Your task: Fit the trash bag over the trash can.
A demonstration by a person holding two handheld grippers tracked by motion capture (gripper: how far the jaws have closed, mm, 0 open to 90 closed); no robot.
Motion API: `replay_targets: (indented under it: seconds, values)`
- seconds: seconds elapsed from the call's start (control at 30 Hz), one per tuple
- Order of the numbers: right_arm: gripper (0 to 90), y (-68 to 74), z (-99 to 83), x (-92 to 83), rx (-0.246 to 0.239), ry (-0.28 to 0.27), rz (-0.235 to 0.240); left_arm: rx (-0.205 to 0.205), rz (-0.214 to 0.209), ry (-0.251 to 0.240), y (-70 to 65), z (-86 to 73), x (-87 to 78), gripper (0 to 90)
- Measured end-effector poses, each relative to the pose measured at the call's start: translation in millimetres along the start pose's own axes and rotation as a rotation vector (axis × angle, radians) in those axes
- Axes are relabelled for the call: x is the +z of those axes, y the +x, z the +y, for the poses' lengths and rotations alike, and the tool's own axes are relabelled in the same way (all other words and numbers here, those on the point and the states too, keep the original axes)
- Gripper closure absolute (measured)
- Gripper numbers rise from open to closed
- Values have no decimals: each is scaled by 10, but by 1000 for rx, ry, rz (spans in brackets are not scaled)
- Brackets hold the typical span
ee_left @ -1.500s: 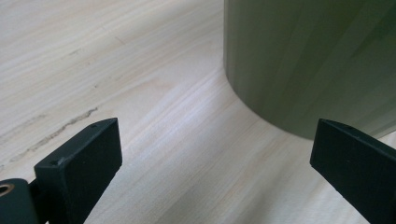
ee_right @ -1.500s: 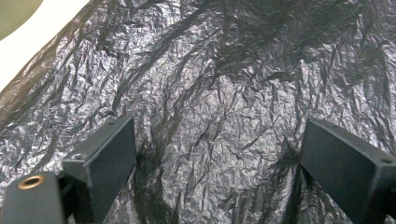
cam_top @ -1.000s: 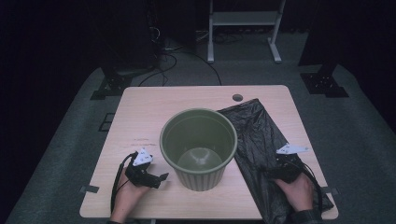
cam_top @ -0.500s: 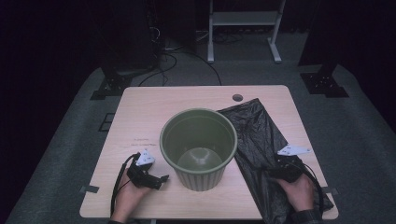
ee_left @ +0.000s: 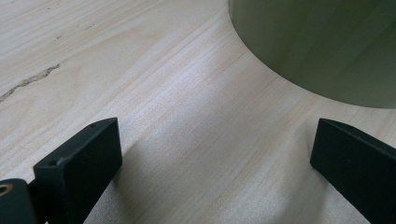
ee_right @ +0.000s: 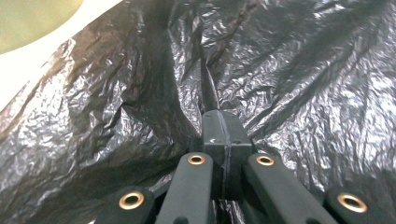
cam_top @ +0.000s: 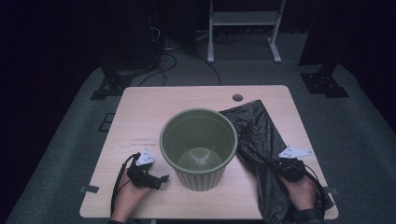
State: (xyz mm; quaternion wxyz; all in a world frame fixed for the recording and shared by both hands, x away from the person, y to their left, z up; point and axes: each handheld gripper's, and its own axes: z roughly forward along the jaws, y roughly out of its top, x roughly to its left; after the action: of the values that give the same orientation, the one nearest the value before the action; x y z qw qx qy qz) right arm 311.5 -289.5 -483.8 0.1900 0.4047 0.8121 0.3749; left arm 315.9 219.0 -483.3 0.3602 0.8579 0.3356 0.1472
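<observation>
A green ribbed bin [cam_top: 198, 147] stands upright and empty in the middle of the wooden table [cam_top: 149, 112]. A crumpled black plastic bag [cam_top: 254, 126] lies flat to its right, reaching the table's front edge. My right gripper [cam_top: 276, 164] rests on the bag. Its jaws have just been closing, and in the right gripper view they [ee_right: 224, 126] are shut on a pinched ridge of the bag [ee_right: 303, 70]. My left gripper [cam_top: 161, 182] lies on the table left of the bin. It [ee_left: 215, 158] stands open with bare wood between its jaws and the bin wall [ee_left: 327, 42] just ahead.
A small round hole [cam_top: 237, 97] sits near the table's far edge. Dark carpet surrounds the table, with stand legs [cam_top: 243, 28] and cables beyond the far side. Bare tabletop lies behind and left of the bin.
</observation>
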Motion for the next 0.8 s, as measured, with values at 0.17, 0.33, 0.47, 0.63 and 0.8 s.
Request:
replay_targets:
  seconds: [0.17,0.33,0.47,0.63,0.8]
  values:
    - [900,46,37,8,-17,-9,46,0,0,0,0,0,0,7]
    - [900,166,121,79,-50,-5,138,0,0,0,0,0,0,7]
    - [900,212,150,101,-52,-10,168,0,0,0,0,0,0,7]
    - [900,314,215,178,-69,-8,207,0,0,0,0,0,0,7]
    - [642,349,283,147,-66,-2,196,0,0,0,0,0,0,7]
